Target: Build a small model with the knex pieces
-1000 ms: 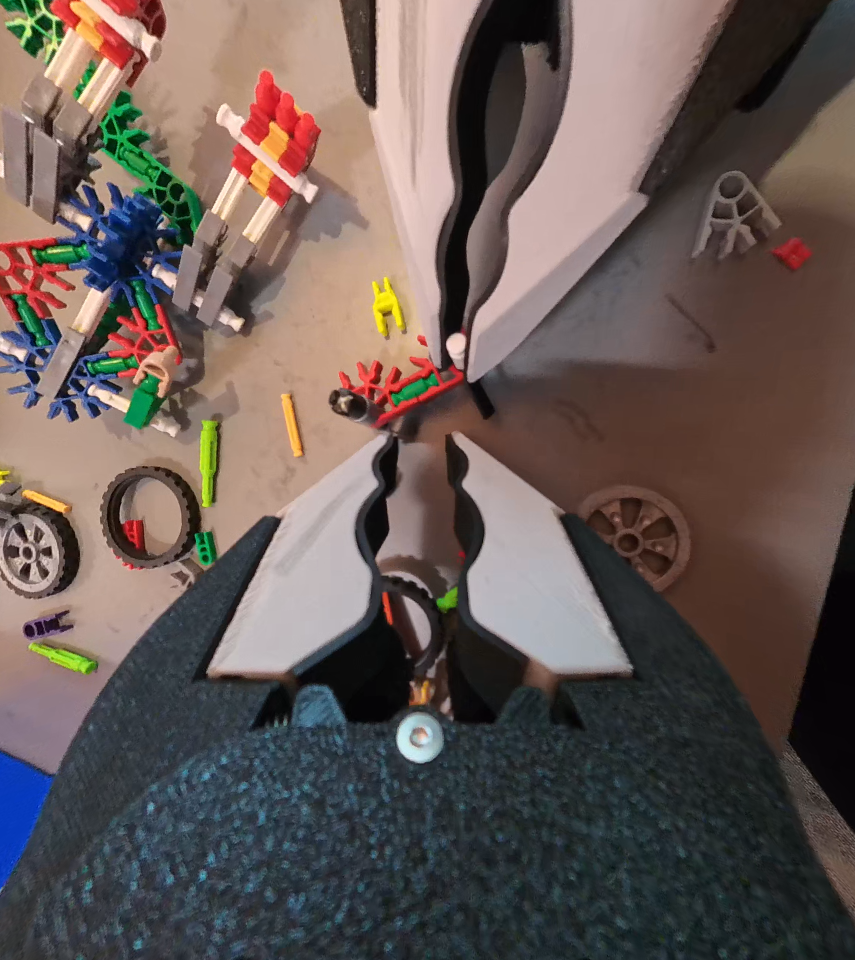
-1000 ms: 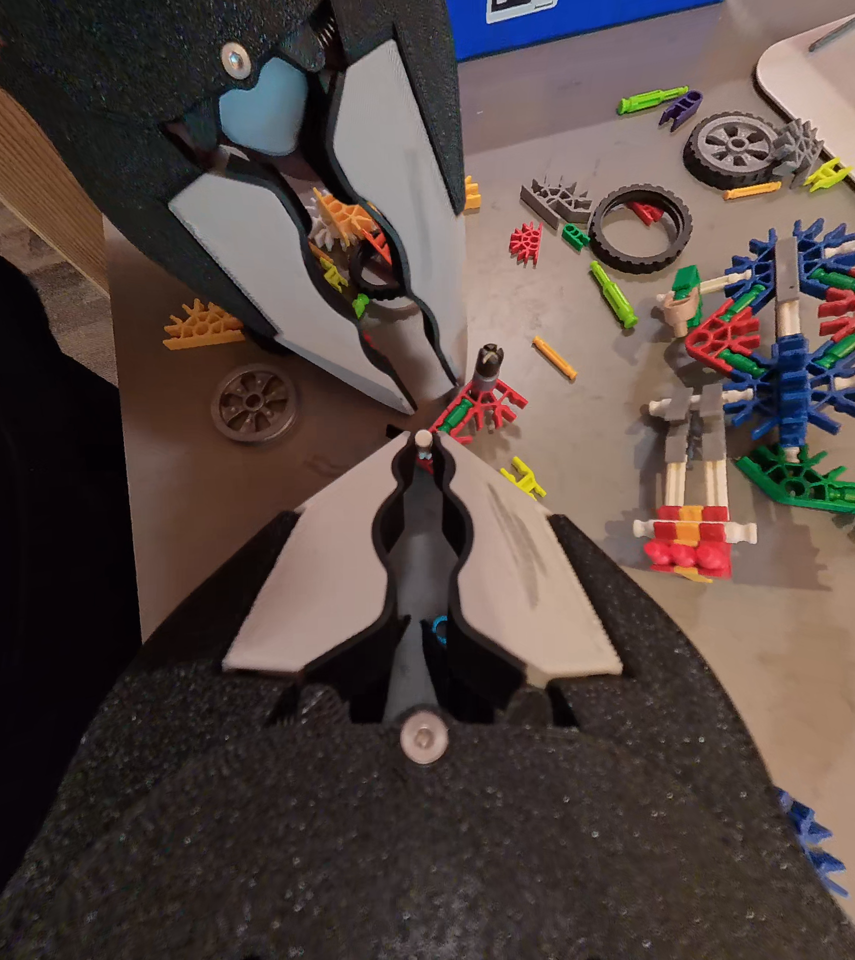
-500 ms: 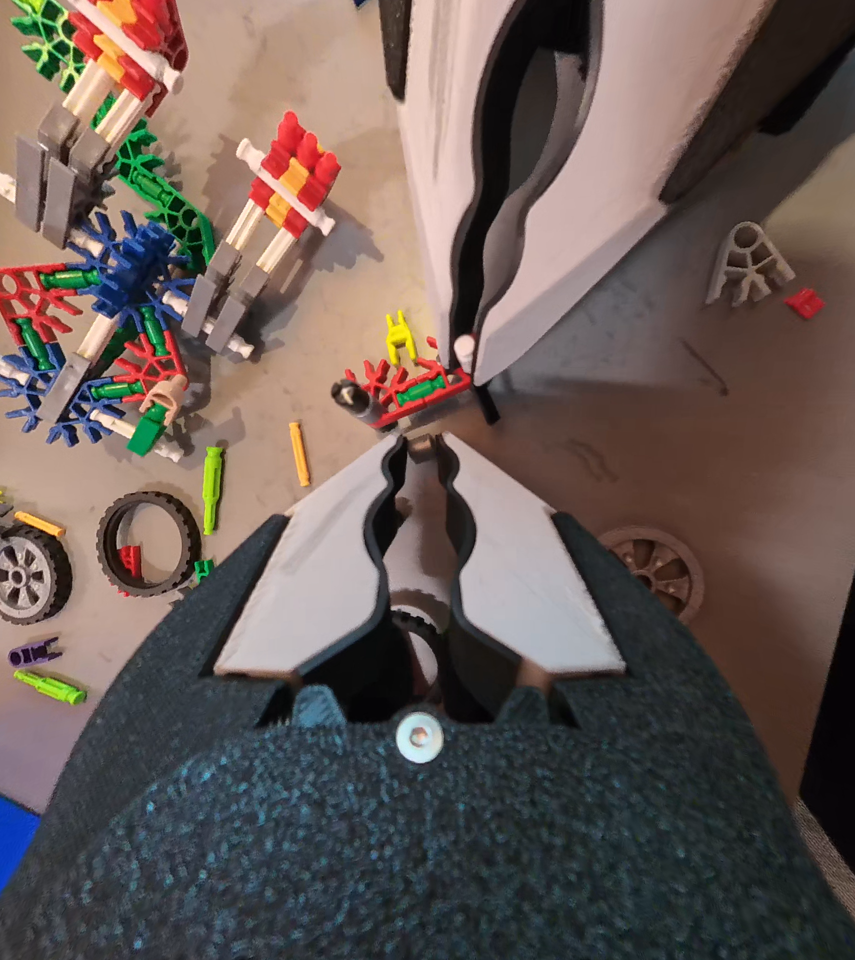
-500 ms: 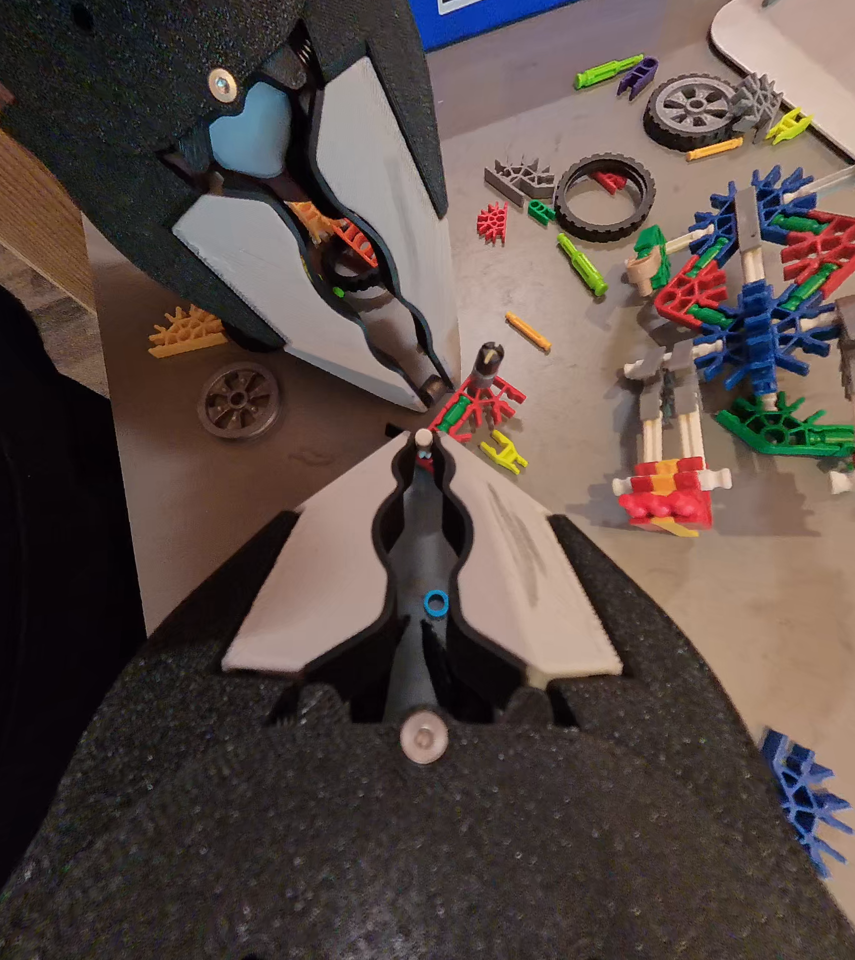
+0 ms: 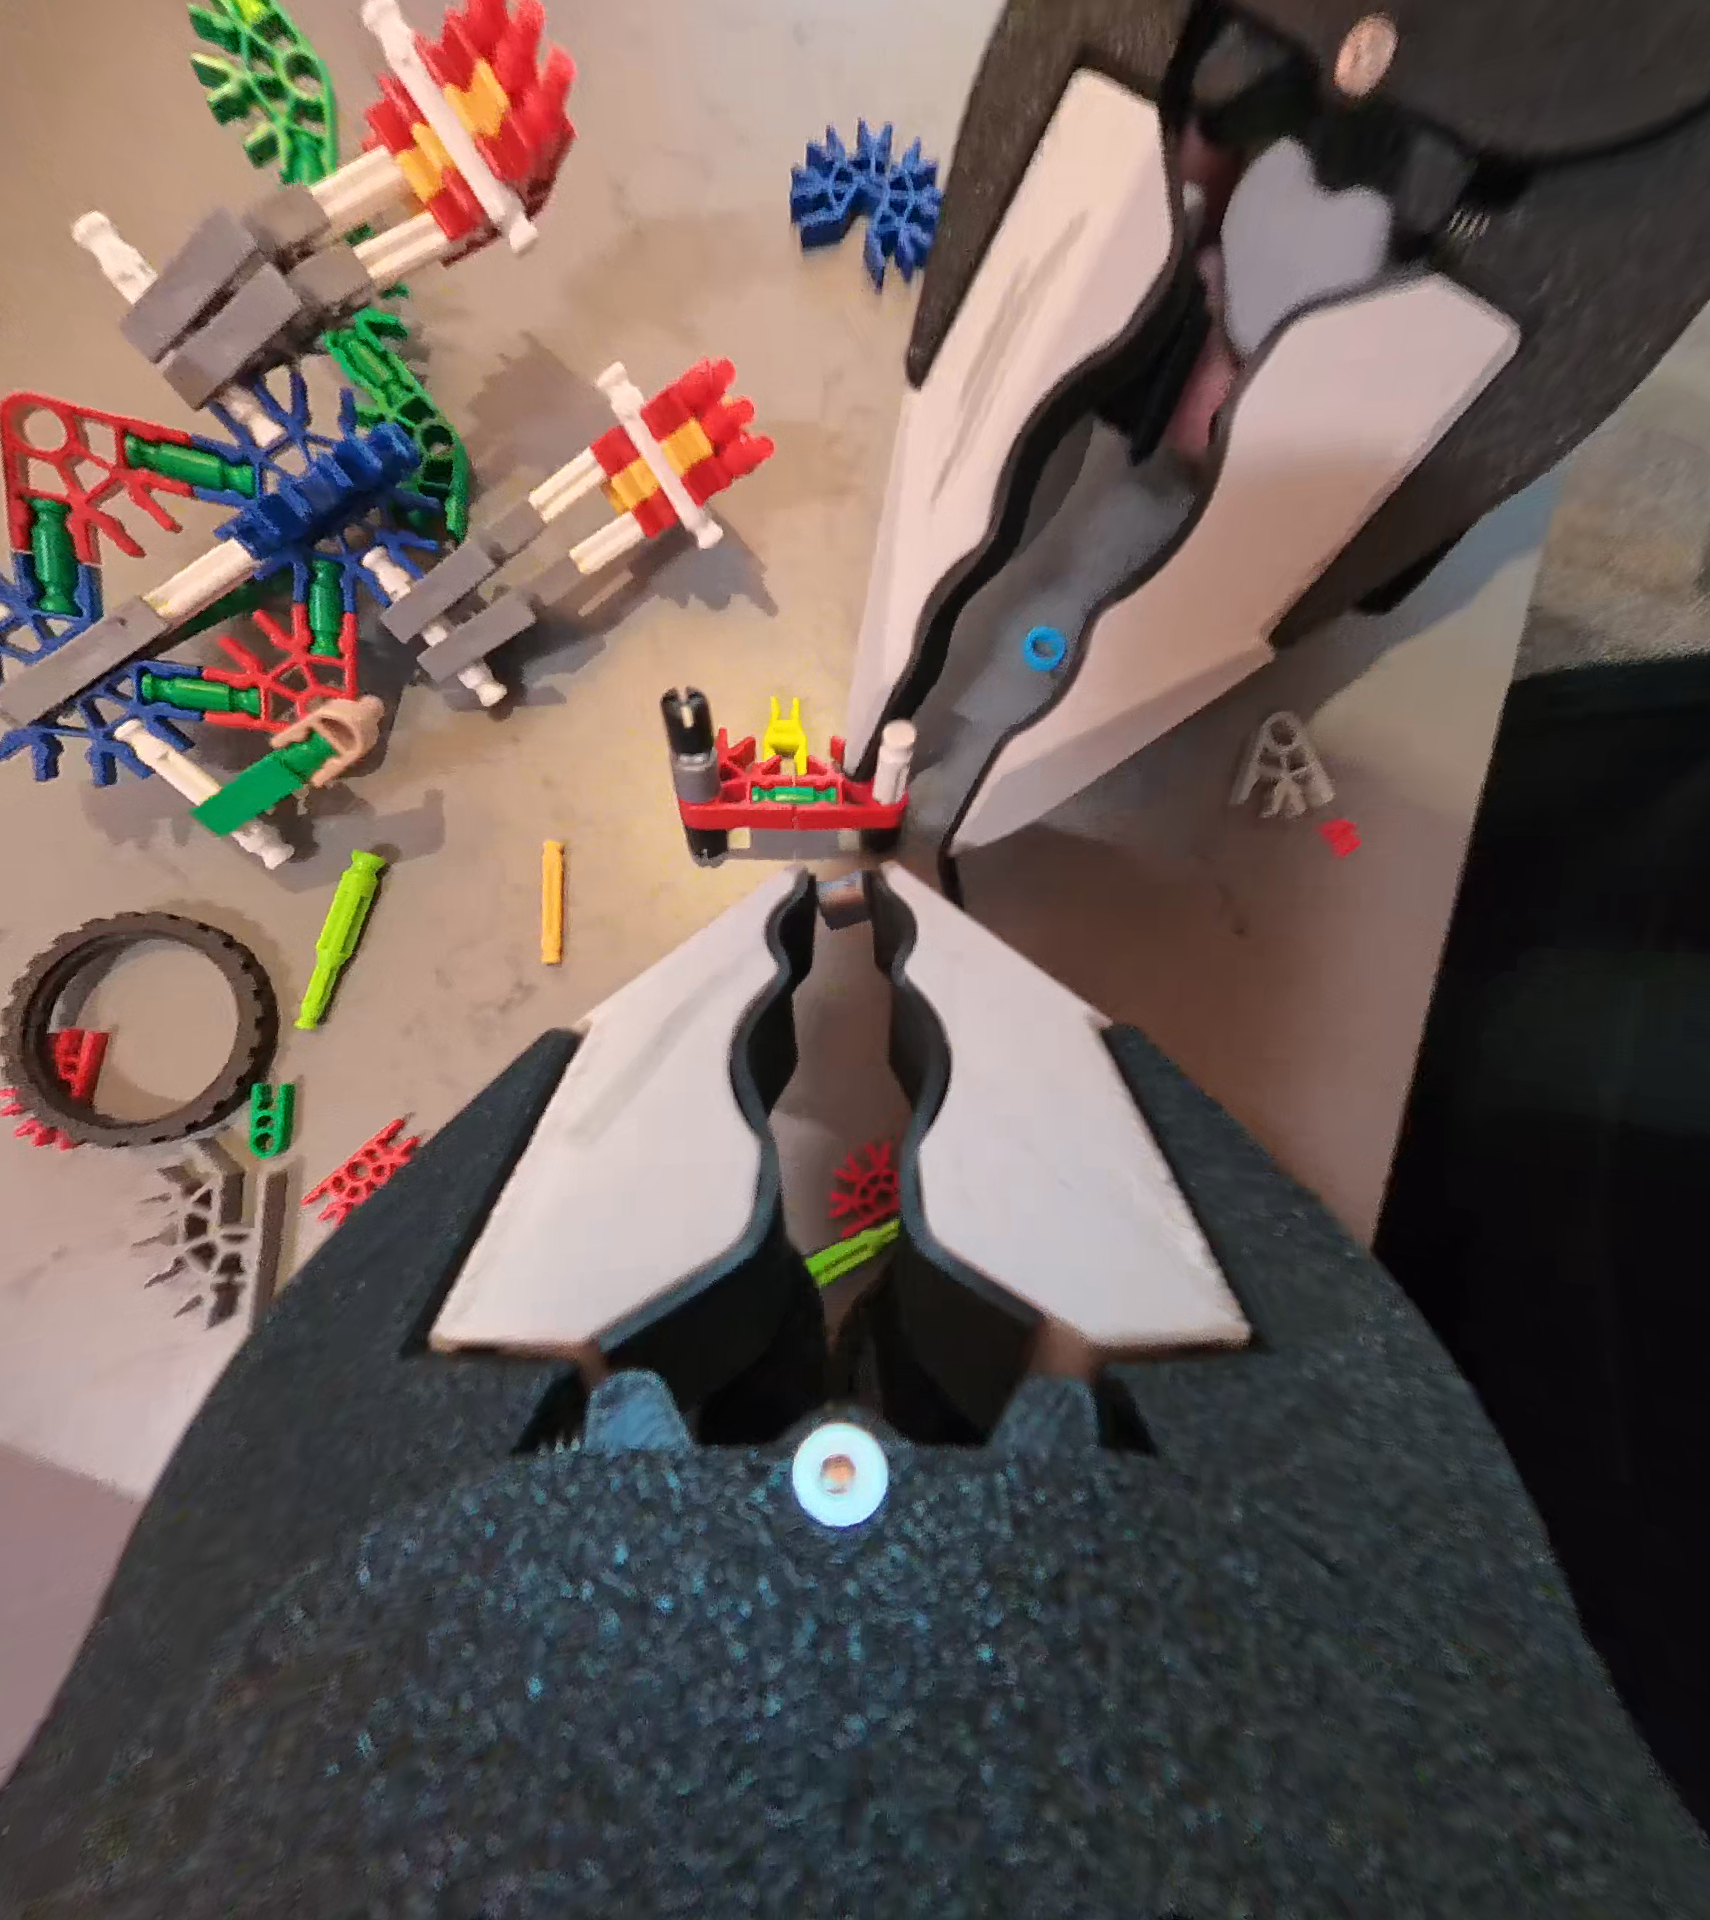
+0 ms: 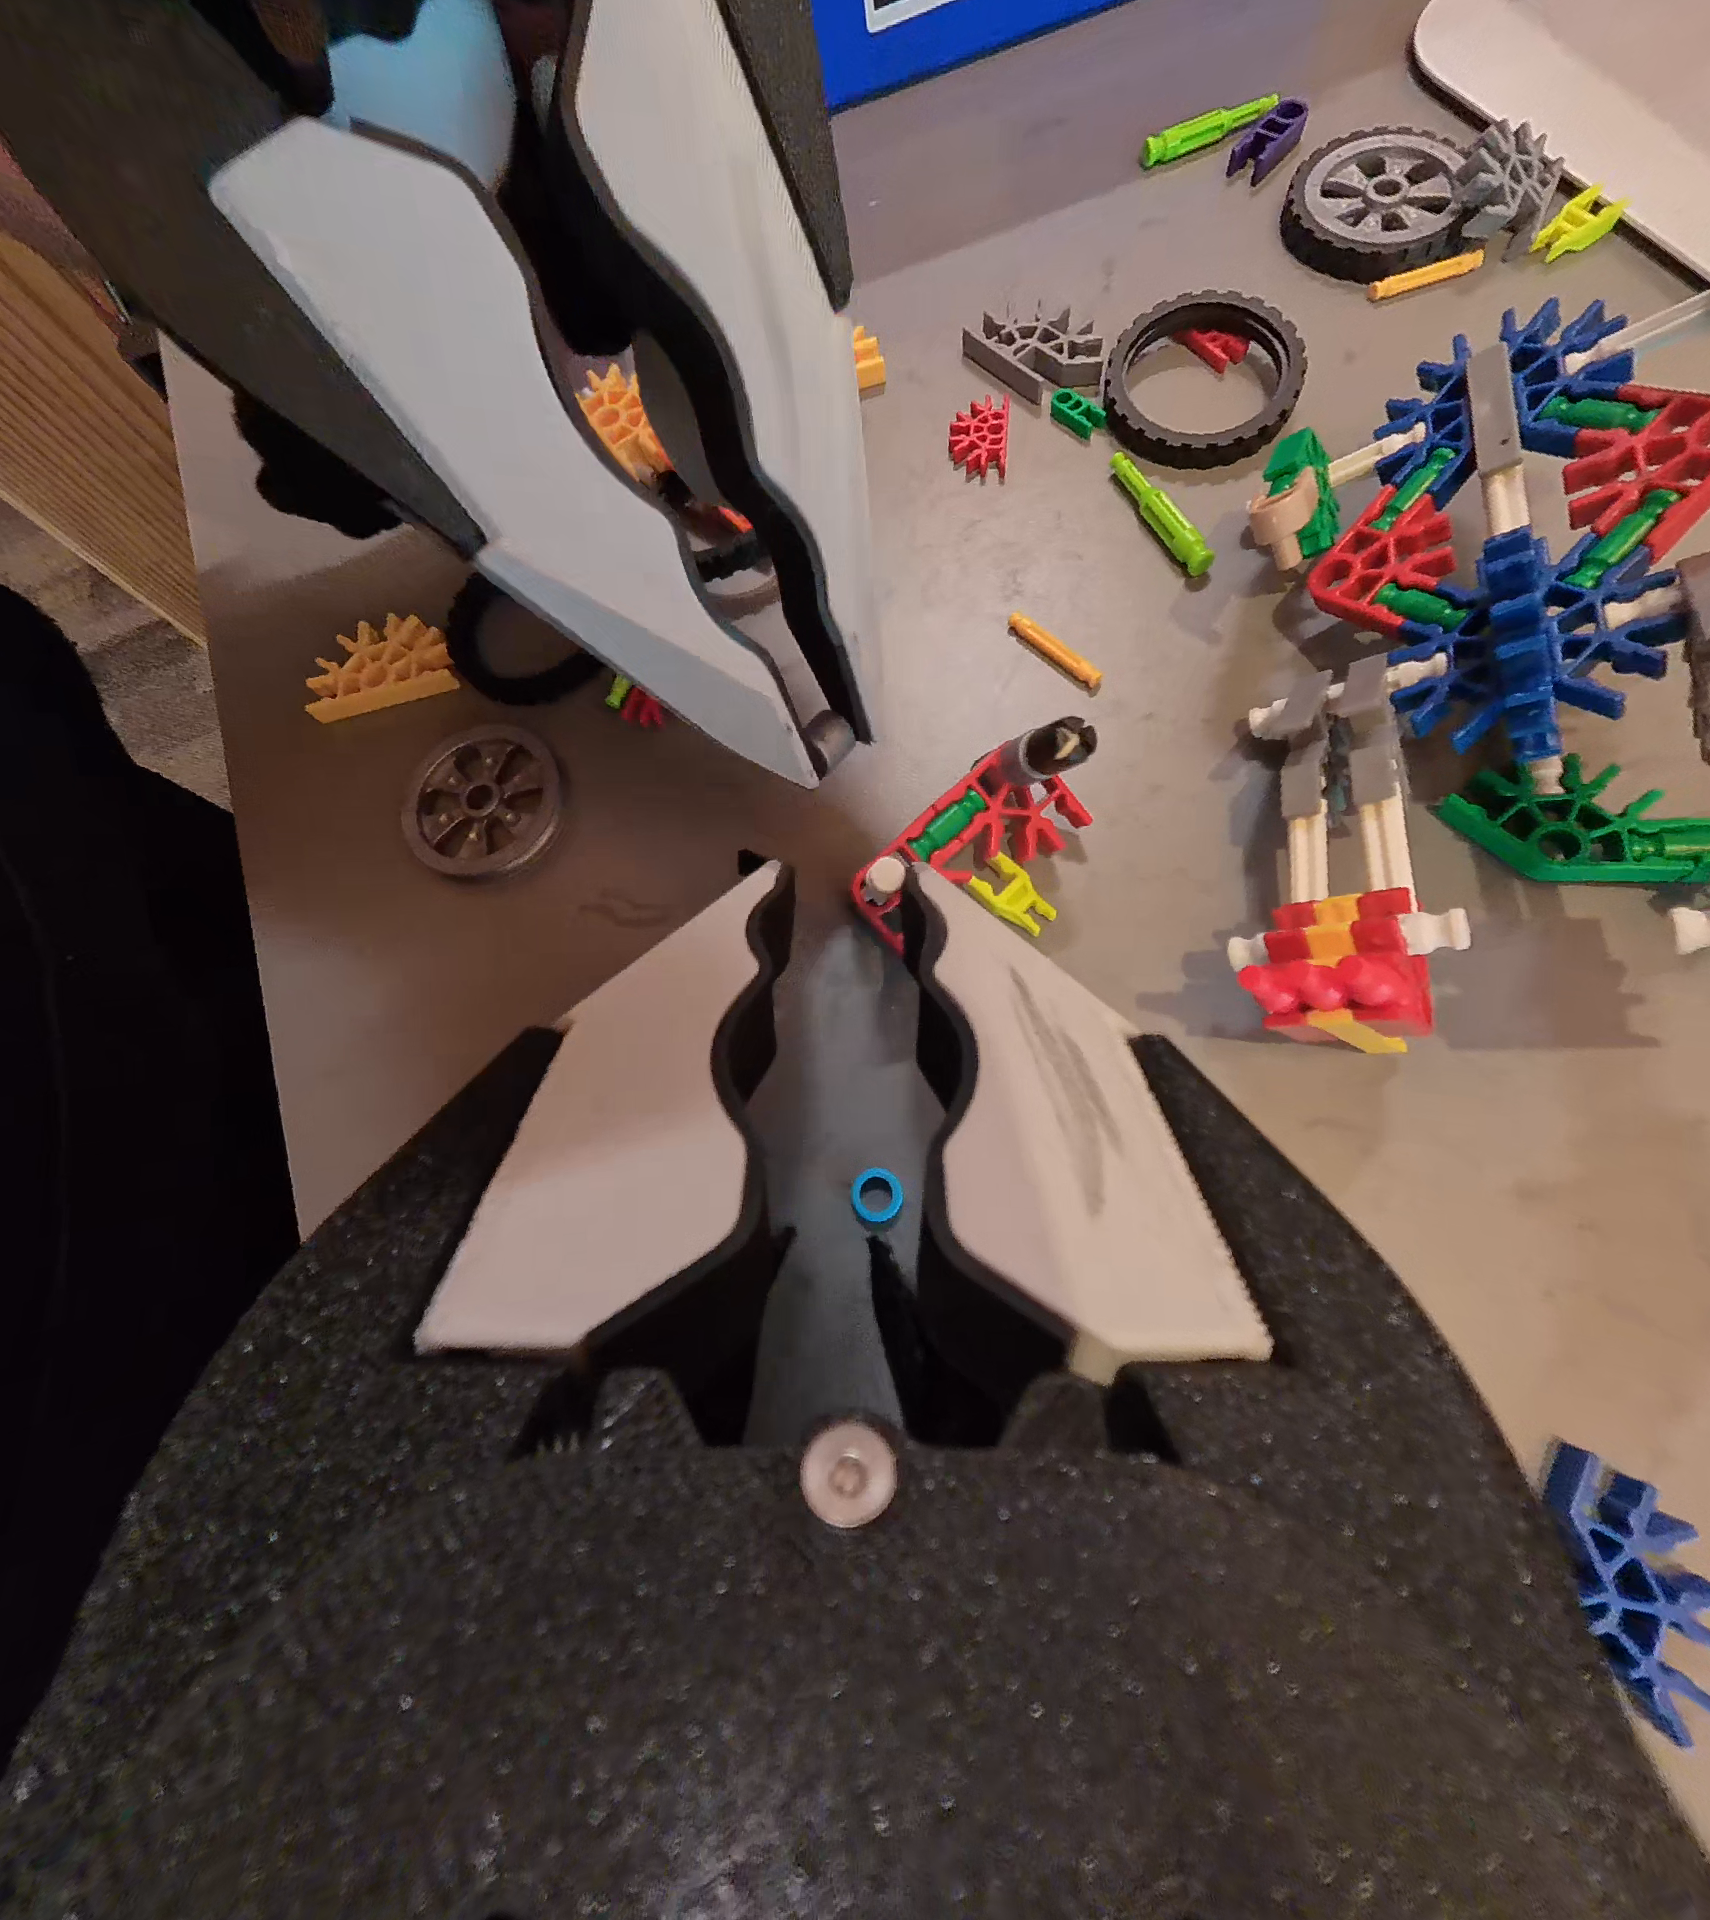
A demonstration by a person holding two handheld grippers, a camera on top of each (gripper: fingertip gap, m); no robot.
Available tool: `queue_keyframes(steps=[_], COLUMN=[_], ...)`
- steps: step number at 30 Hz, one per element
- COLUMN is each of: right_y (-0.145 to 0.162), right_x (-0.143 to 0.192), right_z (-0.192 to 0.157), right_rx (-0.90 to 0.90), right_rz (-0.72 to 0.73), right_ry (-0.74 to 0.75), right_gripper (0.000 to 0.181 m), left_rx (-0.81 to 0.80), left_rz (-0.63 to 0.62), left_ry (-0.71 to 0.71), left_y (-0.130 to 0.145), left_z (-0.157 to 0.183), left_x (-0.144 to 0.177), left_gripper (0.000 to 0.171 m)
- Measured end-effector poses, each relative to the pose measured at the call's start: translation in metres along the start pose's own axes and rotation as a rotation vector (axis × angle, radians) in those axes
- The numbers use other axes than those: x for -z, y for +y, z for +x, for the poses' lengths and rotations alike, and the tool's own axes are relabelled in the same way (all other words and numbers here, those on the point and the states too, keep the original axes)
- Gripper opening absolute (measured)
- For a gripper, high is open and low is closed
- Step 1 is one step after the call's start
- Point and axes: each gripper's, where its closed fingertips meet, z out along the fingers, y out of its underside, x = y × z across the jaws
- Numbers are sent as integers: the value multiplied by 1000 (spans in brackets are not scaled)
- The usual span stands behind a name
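A small red connector piece (image 5: pixel 794 800) with a green rod, a black rod (image 5: pixel 687 722) and a white rod (image 5: pixel 895 746) sits on the table; it also shows in the right wrist view (image 6: pixel 986 821). My left gripper (image 5: pixel 840 896) is shut on a small grey piece (image 5: pixel 843 902) just in front of it, and shows in the right wrist view (image 6: pixel 825 738). My right gripper (image 6: pixel 846 883) is open. The white rod end (image 6: pixel 887 873) stands between its tips, close to the right finger. A yellow clip (image 6: pixel 1012 891) lies beside the piece.
A large blue, red and green model (image 6: pixel 1537 623) fills the table's far side. A black tyre (image 6: pixel 1204 379), a brown wheel hub (image 6: pixel 482 800), an orange connector (image 6: pixel 378 665) and a blue connector (image 6: pixel 1630 1579) lie loose. The table edge (image 6: pixel 207 644) runs close by. The grippers are tip to tip, or close to it.
My right gripper was shut on the white rod and has opened. My left gripper has narrowed and shut on the small grey piece. The red piece has turned a little.
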Motion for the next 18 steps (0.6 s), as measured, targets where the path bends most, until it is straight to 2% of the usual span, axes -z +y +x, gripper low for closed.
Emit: queue_keyframes(steps=[8,18], right_y=[3,4], right_x=[5,2], right_z=[3,-2], right_rx=[-30,50], right_rz=[15,-11], right_ry=[11,16], right_gripper=[28,28], left_rx=[186,239], left_rz=[132,142], left_ry=[140,173], left_y=[-25,-30], left_z=[13,9], left_x=[1,-11], left_gripper=[8,8])
